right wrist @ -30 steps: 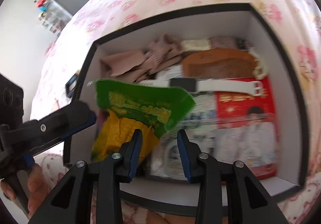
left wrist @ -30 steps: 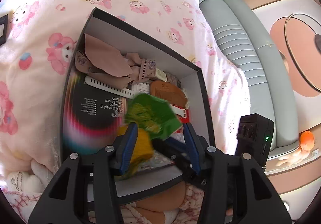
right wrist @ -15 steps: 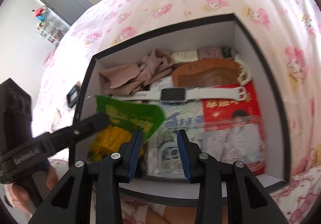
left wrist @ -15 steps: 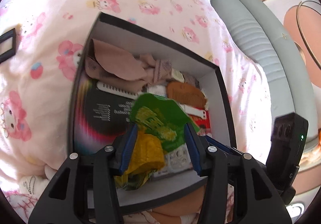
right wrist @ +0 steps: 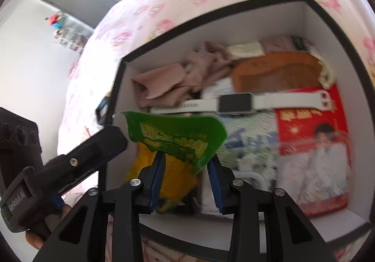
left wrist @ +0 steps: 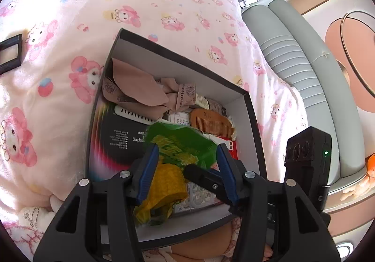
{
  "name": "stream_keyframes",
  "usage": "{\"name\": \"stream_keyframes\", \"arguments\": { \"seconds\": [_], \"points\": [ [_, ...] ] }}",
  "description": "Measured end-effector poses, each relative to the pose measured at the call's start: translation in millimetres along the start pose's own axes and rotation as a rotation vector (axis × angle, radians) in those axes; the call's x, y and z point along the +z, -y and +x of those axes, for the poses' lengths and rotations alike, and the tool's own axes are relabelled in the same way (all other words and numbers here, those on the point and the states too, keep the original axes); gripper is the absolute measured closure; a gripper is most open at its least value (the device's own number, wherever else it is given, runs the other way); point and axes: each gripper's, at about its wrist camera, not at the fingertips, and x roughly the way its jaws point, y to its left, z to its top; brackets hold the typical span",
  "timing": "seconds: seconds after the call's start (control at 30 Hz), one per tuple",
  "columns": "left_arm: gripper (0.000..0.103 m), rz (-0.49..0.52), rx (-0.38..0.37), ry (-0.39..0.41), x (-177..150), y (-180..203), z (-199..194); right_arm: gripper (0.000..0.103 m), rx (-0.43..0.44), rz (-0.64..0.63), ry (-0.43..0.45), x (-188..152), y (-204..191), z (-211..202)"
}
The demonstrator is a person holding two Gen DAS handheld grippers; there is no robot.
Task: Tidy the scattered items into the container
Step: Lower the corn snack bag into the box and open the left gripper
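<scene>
Snack packet (left wrist: 178, 151), green on top and yellow below, stands crumpled in the near corner of the box (left wrist: 178, 58) on the bed (left wrist: 164, 4), with its lower end down among the things already packed. The left tool (left wrist: 187, 148) straddles it, and its jaws have just been opening. One pad rests against the yellow part while the other stands clear, so we judge the hold to be loose or gone. The right tool (right wrist: 186, 158) is part open and grips nothing. In its own view the packet overlaps its tips, and we cannot tell whether the film lies between them or only in front.

We see three risks. The packet is light and springy and sits close to the near wall, so once freed it may unfold and tip over the rim onto the bed. One finger of the right tool reaches across between the left tool's jaws, so a careless pull-back could knock the two together. A pad could also catch the film and drag it out of the box, or push it onto the watch (right wrist: 235, 103) and the comb (right wrist: 274, 74).
</scene>
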Motion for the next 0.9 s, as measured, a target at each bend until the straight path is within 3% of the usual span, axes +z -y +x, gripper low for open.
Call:
{"name": "stream_keyframes", "arguments": {
  "seconds": [0.1,0.2,0.43,0.63,0.9],
  "points": [
    [0.052,-0.008,-0.008,0.002,-0.9,-4.2,-3.3,0.07,0.096,-0.041,0.014,0.4,-10.0,-6.2],
    [0.052,-0.021,-0.017,-0.013,-0.9,-7.5,-2.7,0.07,0.115,-0.088,0.035,-3.2,-17.6,-15.7],
    [0.052,0.015,-0.018,-0.056,-6.1,0.0,3.0,0.07,-0.092,-0.067,0.063,-9.1,-5.2,-27.0],
    [0.052,0.009,-0.027,-0.061,-6.5,-0.7,2.9,0.07,-0.113,-0.058,0.046,-9.9,-2.5,-23.2],
    [0.05,-0.018,0.044,-0.085,-5.8,-4.4,9.0,0.07,-0.127,-0.076,0.012,-12.7,-14.9,-2.5]
  ]
}}
